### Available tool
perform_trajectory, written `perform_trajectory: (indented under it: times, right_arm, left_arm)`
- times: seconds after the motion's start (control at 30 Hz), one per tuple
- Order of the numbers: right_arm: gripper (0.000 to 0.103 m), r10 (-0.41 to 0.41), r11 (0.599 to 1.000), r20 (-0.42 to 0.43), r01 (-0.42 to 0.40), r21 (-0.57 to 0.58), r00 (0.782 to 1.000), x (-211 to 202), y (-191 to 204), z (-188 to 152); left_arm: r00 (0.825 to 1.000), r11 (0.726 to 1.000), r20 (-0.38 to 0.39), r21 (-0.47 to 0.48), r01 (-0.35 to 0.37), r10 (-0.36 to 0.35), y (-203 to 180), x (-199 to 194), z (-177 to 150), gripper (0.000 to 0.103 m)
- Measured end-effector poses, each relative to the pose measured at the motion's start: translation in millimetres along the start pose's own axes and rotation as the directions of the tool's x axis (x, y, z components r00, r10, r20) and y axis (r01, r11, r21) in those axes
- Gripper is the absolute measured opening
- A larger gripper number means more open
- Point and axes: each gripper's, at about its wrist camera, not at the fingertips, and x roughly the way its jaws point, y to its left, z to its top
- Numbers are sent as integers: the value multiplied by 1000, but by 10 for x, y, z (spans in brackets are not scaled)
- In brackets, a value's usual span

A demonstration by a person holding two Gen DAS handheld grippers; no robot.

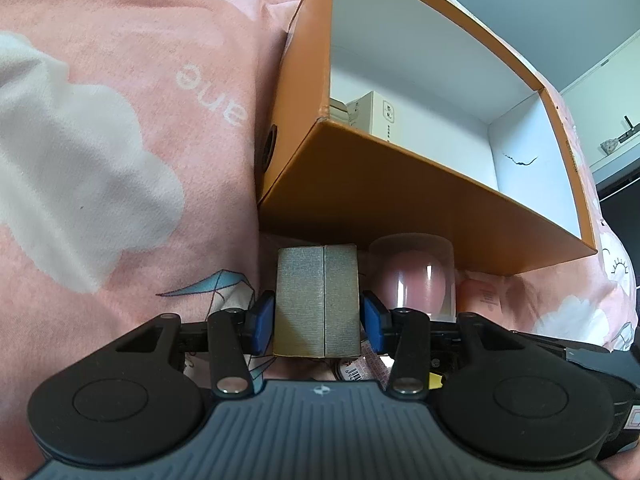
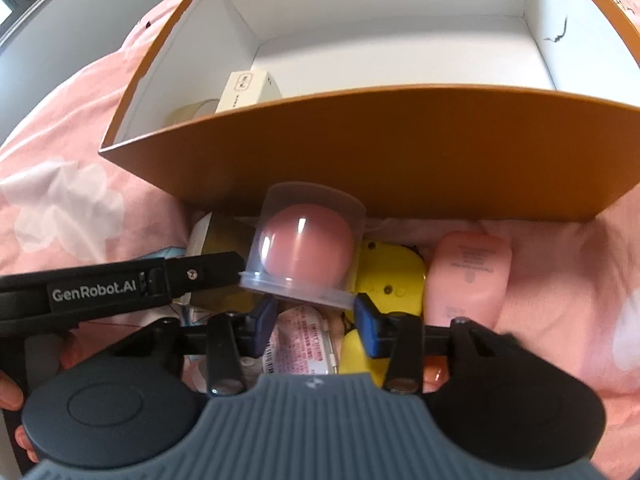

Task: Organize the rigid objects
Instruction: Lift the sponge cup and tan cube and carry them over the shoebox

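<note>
An orange box with a white inside lies on the pink bedding and holds a cream carton; box and carton also show in the right wrist view. My left gripper is shut on a grey-gold block just before the box's near wall. My right gripper is shut on the rim of a clear plastic case with a pink egg-shaped sponge, also in the left view.
Yellow items, a pink flat case and a clear packet with red print lie on the pink bedding before the box. The left gripper's arm crosses the right view. A shelf stands far right.
</note>
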Motion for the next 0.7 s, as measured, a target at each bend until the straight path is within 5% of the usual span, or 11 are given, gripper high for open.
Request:
perform_trajectory:
  times: [0.13,0.27,0.7]
  right_arm:
    - [64,17,1000,24,-16,-7,1000,-109,-6,-12]
    - [71,32,999,39,-31,-9,999,-115,48,9]
    - [65,2,1000,46,-1,-21,999,-66,128,27]
  left_arm:
    - [1000,1000,9,-14,-15,15,38,-80,-4,51]
    - [999,999,29,-27,-29,29,82,-165,13,51]
    - [999,999,38,-22,-27,28,112,-256,18,51]
